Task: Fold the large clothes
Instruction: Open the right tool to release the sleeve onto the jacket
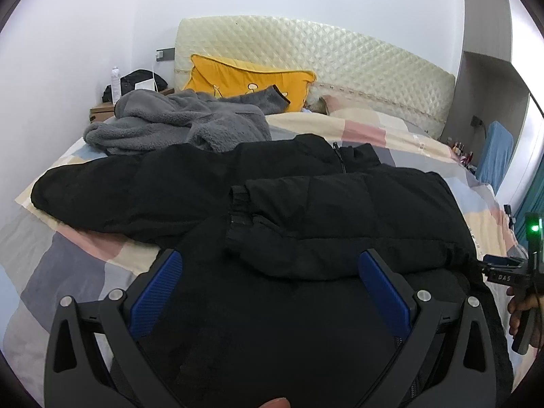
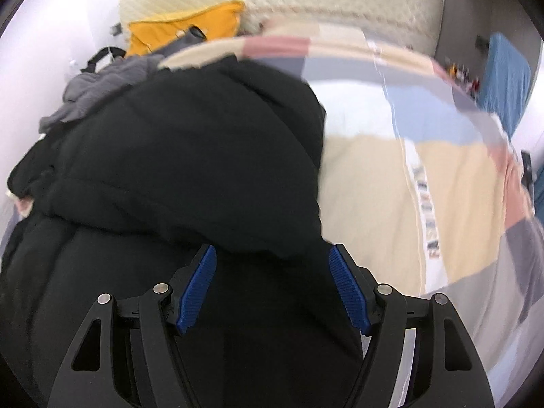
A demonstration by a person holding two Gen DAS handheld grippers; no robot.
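Note:
A black puffer jacket [image 1: 306, 210] lies spread on the bed, front up, one sleeve folded across its body and the other stretched out to the left. My left gripper [image 1: 270, 265] is open just above the jacket's near hem, holding nothing. My right gripper [image 2: 272, 265] is open over the jacket's right side [image 2: 190, 156], near its edge; this view is blurred. The right gripper also shows at the right edge of the left wrist view [image 1: 503, 272].
The bed has a patchwork cover [image 1: 391, 132] in cream, pink, grey and blue [image 2: 391, 187]. A grey fleece garment [image 1: 176, 125] lies behind the jacket, with a yellow pillow [image 1: 244, 78] at the quilted headboard [image 1: 340, 64]. A nightstand [image 1: 102, 110] stands far left.

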